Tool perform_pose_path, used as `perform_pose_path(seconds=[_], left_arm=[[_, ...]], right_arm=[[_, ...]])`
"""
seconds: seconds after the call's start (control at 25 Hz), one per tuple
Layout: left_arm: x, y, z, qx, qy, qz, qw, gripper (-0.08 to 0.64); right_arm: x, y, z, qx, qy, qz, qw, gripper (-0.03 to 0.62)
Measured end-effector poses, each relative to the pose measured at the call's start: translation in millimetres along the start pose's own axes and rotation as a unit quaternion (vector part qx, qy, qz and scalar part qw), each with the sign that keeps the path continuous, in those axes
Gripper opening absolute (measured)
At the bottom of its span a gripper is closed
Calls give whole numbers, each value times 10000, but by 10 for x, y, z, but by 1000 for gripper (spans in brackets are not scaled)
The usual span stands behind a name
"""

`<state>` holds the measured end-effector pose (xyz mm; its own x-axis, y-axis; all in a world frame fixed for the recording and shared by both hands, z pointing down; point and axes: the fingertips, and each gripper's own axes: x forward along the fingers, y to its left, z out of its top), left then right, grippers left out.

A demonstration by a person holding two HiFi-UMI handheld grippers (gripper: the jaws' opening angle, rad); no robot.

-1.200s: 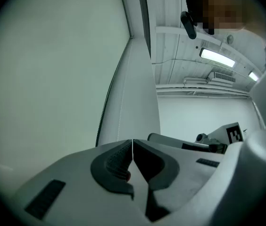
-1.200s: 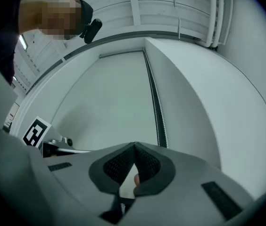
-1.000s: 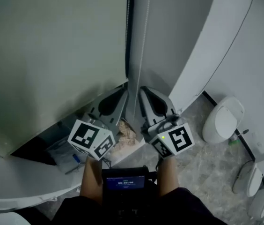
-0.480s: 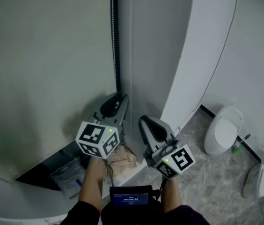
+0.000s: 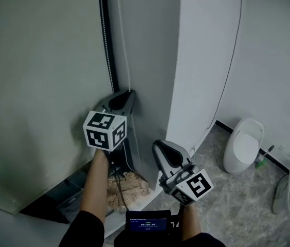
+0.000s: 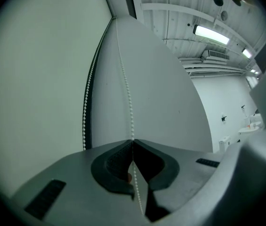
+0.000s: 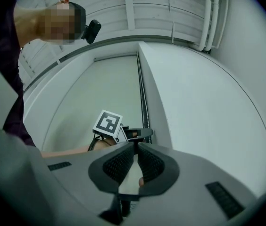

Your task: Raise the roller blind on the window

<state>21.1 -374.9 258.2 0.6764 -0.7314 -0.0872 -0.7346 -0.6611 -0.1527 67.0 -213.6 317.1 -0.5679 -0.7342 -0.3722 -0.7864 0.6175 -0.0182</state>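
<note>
The left gripper's jaws are pinched together on the bead chain — it runs straight up beside the right edge of the roller blind, which hangs down at the left — while the right gripper, lower and off the chain, is closed on nothing.

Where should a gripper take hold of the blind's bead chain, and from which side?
Probably the taut strand of the bead chain, pinched across its thin line from the room side, as the left gripper does; the other strand hugs the dark frame edge.
</note>
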Motion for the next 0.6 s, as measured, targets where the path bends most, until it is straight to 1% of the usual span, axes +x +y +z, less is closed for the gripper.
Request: perform_pose_path(seconds=[0.12, 0.28, 0.36, 0.44, 0.52, 0.56, 0.6], left_arm=[[-24, -16, 9, -130, -1, -17, 9999, 12], [-172, -82, 6, -114, -156, -35, 9998, 12], [-307, -166, -3, -27, -294, -13, 9996, 12], [-474, -243, -22, 73, -467, 103, 9988, 12], [-654, -246, -12, 34, -679, 301, 9972, 12], [-739, -225, -12, -27, -766, 393, 9963, 12], [-818, -200, -21, -85, -837, 472, 9953, 12]], right_arm=[[-21, -18, -7, 68, 71, -28, 9999, 11], [60, 4, 62, 170, -108, 18, 9998, 11], [164, 49, 198, 333, -306, 182, 9988, 11], [318, 90, 375, 493, -476, 407, 9968, 11], [546, 131, 536, 513, -429, 607, 9959, 13], [687, 152, 600, 449, -335, 696, 9960, 30], [838, 179, 656, 361, -224, 790, 9960, 63]])
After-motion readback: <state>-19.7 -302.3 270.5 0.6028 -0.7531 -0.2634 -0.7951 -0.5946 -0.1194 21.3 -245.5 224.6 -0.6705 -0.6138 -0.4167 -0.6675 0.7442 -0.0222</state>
